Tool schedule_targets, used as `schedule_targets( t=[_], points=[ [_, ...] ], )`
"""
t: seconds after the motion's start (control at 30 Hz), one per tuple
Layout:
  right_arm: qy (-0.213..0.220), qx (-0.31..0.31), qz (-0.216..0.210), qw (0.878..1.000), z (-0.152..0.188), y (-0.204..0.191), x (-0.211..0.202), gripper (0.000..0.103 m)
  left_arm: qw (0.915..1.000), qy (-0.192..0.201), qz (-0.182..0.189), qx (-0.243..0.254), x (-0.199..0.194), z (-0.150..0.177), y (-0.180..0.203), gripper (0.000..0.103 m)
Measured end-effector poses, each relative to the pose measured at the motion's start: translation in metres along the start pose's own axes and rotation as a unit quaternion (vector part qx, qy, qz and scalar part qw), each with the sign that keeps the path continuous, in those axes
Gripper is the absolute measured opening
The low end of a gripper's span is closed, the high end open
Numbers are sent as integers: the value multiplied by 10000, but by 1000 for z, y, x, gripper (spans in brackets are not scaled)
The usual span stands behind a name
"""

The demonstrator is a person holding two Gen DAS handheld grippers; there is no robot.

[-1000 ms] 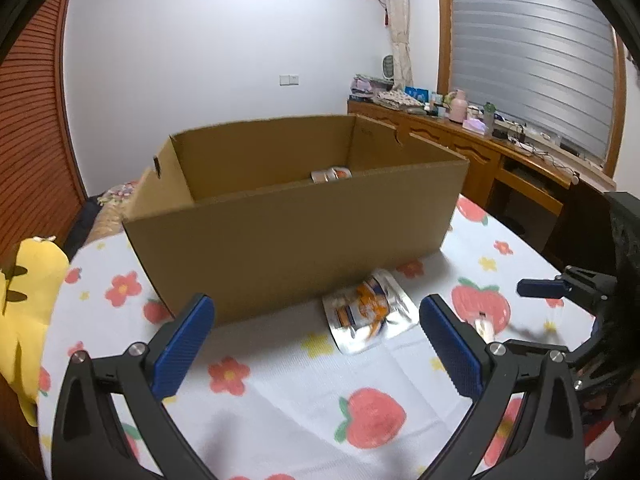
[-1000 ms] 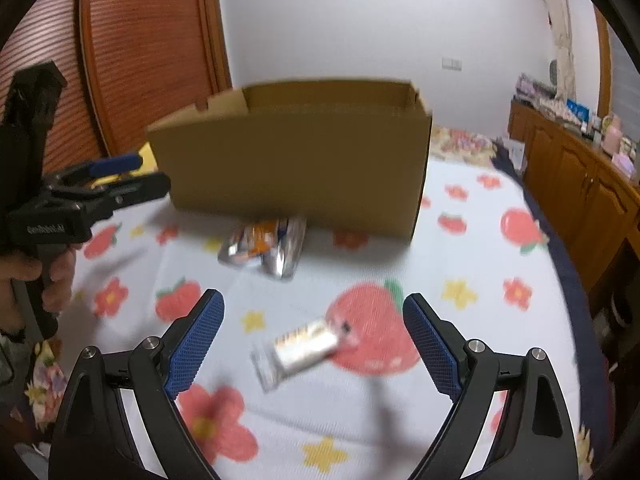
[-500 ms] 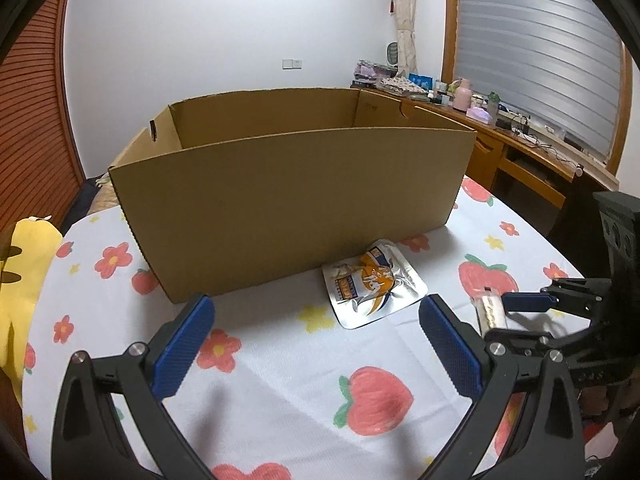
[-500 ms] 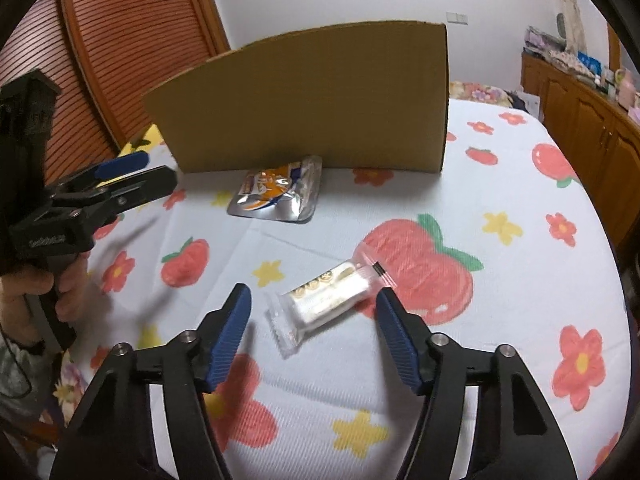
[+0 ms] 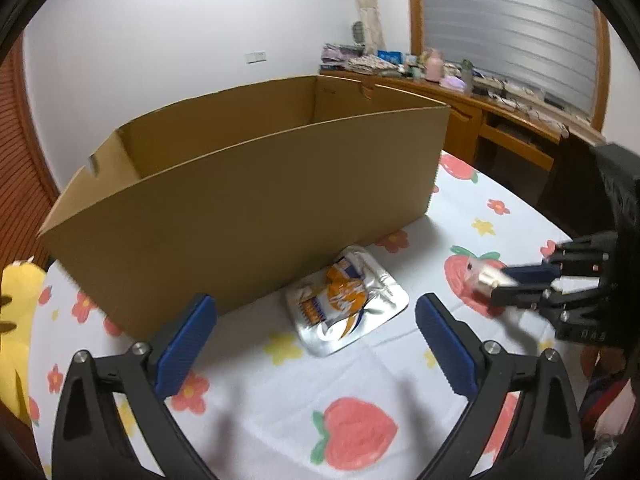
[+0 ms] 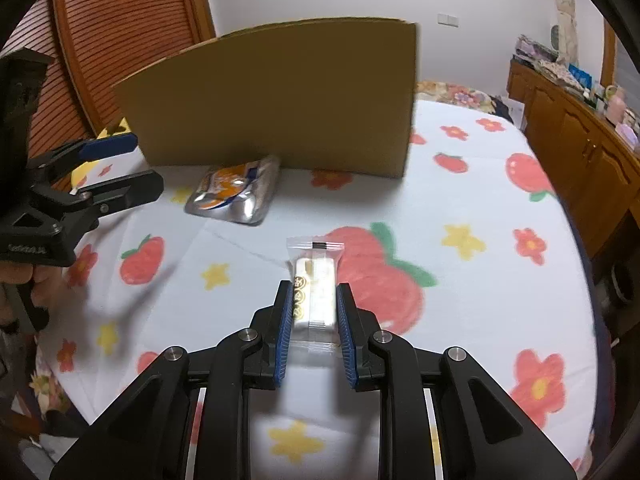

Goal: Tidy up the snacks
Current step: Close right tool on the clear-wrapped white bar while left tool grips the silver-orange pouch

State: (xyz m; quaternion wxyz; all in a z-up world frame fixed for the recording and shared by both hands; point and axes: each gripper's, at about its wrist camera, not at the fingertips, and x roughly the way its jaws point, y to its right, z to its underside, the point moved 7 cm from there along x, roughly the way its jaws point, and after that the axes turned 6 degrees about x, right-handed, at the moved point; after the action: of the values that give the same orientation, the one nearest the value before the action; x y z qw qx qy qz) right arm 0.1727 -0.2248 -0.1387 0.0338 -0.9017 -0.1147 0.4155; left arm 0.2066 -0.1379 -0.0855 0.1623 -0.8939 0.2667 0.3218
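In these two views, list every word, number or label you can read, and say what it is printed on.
Nothing can be read for certain.
White snack bar held in the right tool: gold round marks, not legible.
Silver snack pouch: orange and blue print, blurred.
Left tool: raised lettering on its body, too blurred.
Cardboard box: no print visible.

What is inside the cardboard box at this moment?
Only bare inner walls near the rim of the cardboard box show in the left wrist view. Its front wall hides the floor and any contents. The right wrist view shows only its outside.
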Motion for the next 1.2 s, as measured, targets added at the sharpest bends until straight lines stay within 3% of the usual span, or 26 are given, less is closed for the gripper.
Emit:
schedule_targets(
  t=[0.23, 0.7, 0.87, 1.2],
  points=[
    [55, 4, 22, 10000, -5, 25, -6, 20, 9987, -215, 216, 403, 21, -12, 16, 82],
    [19, -231, 70, 9997, -1, 23, 2, 21, 9960, -569, 215, 652, 41, -14, 20, 86],
    [20, -173, -3, 9998, -1, 24, 3, 21, 9952, -709, 328, 592, 46, -9, 19, 75],
    [20, -174, -3, 9998, -2, 25, 6, 22, 9924, -948, 606, 492, 47, 2, 13, 73]
  ],
)
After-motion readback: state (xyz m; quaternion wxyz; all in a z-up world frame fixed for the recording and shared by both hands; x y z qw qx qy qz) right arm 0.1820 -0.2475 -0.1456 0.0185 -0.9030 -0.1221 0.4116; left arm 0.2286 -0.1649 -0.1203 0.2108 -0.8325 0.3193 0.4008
